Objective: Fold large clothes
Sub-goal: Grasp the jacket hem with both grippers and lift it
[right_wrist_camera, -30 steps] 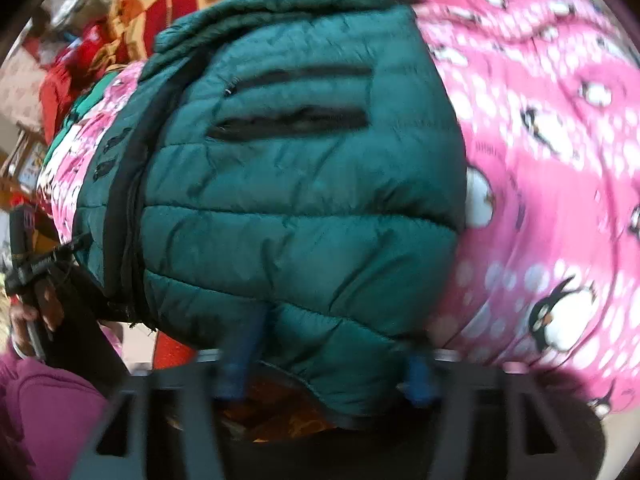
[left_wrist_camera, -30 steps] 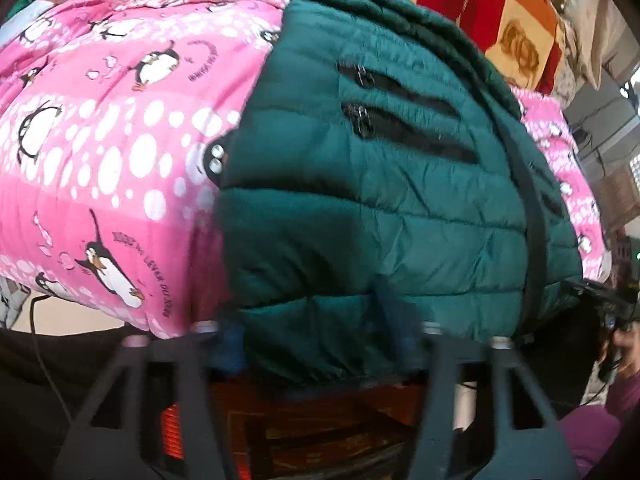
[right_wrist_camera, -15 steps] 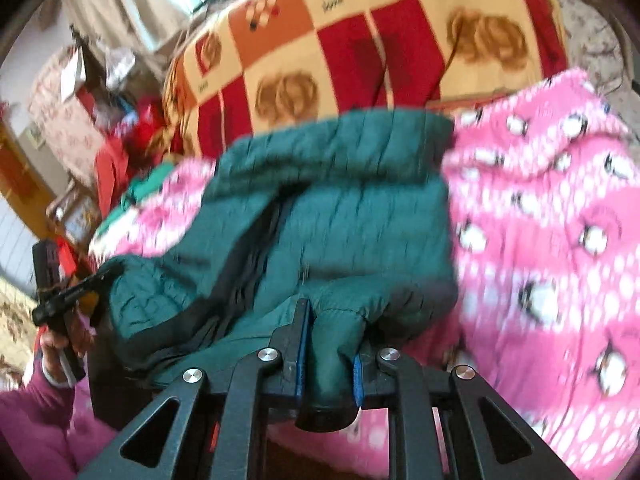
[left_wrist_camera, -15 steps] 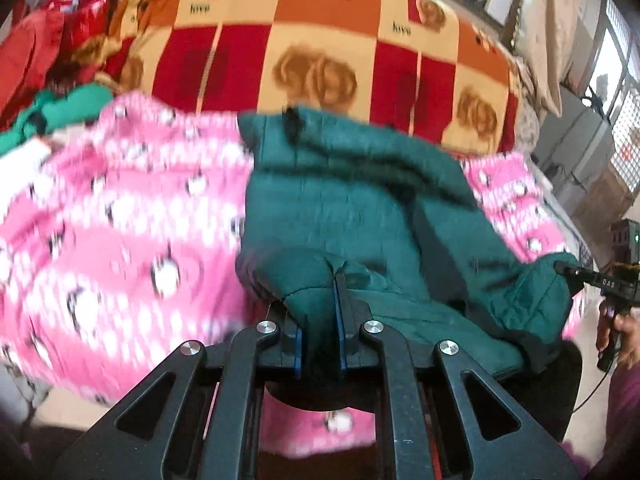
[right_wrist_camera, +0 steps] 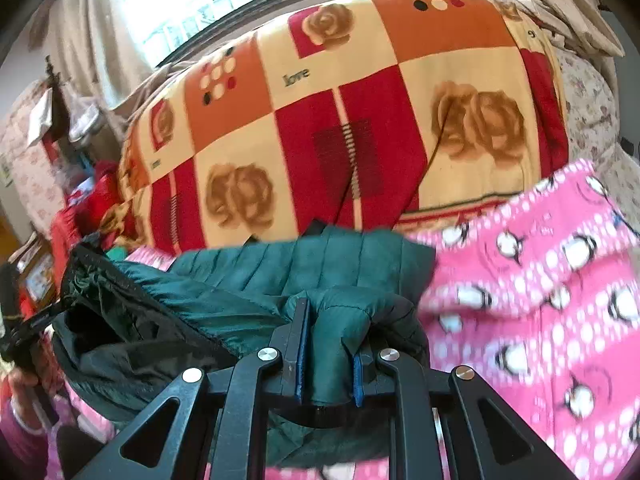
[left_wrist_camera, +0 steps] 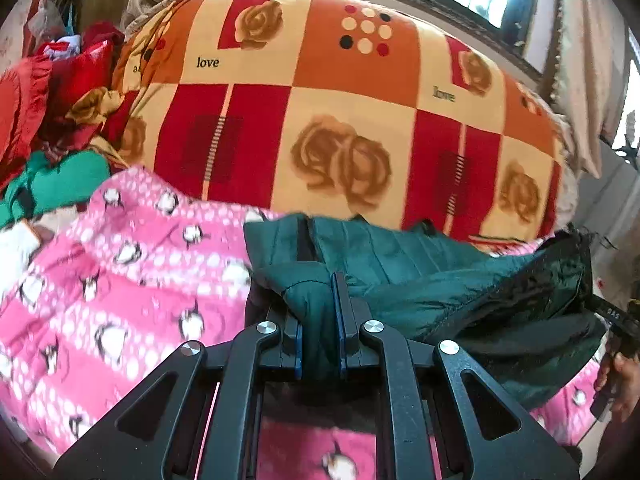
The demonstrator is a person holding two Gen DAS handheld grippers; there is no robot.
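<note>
Left wrist: left gripper [left_wrist_camera: 319,322] clamped on green quilted jacket [left_wrist_camera: 404,264], lifted above pink penguin blanket [left_wrist_camera: 120,280].
Right wrist: right gripper [right_wrist_camera: 326,350] pinching jacket [right_wrist_camera: 312,264] hem; rose-patterned blanket [right_wrist_camera: 340,120] behind.

"love" printed in dark letters on pale squares of the red-orange rose blanket [left_wrist_camera: 340,92], twice in left wrist view; once in right wrist view [right_wrist_camera: 296,76].
</note>
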